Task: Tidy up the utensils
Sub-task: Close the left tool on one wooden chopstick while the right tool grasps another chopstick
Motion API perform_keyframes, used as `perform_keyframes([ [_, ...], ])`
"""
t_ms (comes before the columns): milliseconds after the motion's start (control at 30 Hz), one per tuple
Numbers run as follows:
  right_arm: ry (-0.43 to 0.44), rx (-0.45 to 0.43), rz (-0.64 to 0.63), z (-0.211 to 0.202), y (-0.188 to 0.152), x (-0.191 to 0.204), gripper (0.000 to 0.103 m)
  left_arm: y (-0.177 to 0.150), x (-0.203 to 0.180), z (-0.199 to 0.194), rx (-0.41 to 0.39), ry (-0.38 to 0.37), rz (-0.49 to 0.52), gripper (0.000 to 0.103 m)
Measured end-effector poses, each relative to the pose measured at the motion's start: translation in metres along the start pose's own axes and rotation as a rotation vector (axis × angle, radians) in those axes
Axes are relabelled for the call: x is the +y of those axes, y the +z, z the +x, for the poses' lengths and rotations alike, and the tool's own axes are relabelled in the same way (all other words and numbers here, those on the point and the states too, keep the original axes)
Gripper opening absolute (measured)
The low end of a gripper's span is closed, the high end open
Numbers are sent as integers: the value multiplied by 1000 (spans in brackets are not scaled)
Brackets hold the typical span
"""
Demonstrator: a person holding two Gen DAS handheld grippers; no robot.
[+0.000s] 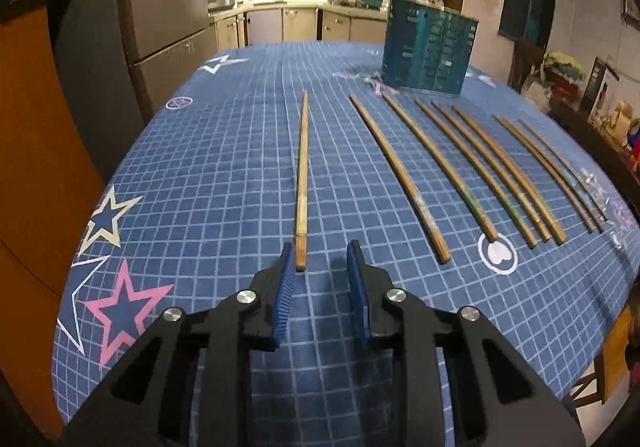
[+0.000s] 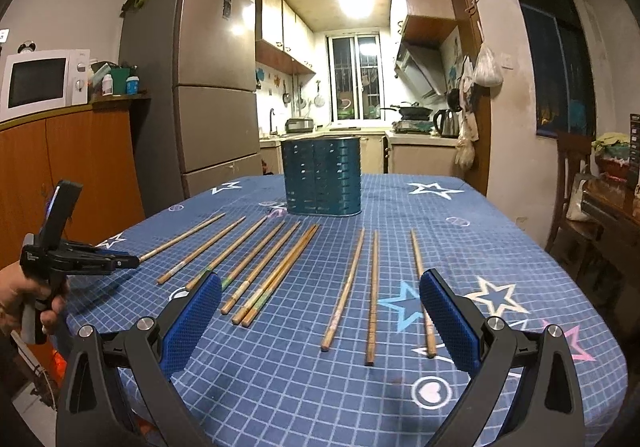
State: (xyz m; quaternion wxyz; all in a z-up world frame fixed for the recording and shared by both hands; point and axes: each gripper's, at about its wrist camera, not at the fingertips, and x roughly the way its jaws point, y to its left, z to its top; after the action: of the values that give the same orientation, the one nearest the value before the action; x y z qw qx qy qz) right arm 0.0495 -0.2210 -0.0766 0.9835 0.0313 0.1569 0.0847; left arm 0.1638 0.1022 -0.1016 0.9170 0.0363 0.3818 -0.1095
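Jaws of the left gripper (image 1: 320, 253) stand narrowly parted, empty, beside a brown wooden chopstick's (image 1: 303, 183) end. Right gripper (image 2: 320, 297) gapes wide, empty, over the blue-gridded worktop's (image 2: 280, 379) bare near edge.

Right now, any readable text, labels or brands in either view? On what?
None legible.
Left gripper body: white print, too small.
Fridge door sticker: too blurred.
Microwave panel: unreadable.
Dark sign at right edge: blurred.
Teal utensil holder: slots only, no text.

Bare cloth (image 2: 280, 387) lies before the chopsticks (image 2: 276, 275); holder (image 2: 321, 177) stands behind.
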Motion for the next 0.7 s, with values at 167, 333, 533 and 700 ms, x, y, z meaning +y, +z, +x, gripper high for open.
perform_keyframes([
  [167,20,8,0,9,0,4,99,8,-2,11,46,22,-19,24],
  [333,19,13,10,12,0,3,97,23,-7,21,64,58,-37,6],
  [533,20,22,7,9,-4,-2,94,7,-22,7,51,22,-41,5],
  [700,57,77,-6,15,-11,3,74,-5,-37,-4,29,10,-22,5],
])
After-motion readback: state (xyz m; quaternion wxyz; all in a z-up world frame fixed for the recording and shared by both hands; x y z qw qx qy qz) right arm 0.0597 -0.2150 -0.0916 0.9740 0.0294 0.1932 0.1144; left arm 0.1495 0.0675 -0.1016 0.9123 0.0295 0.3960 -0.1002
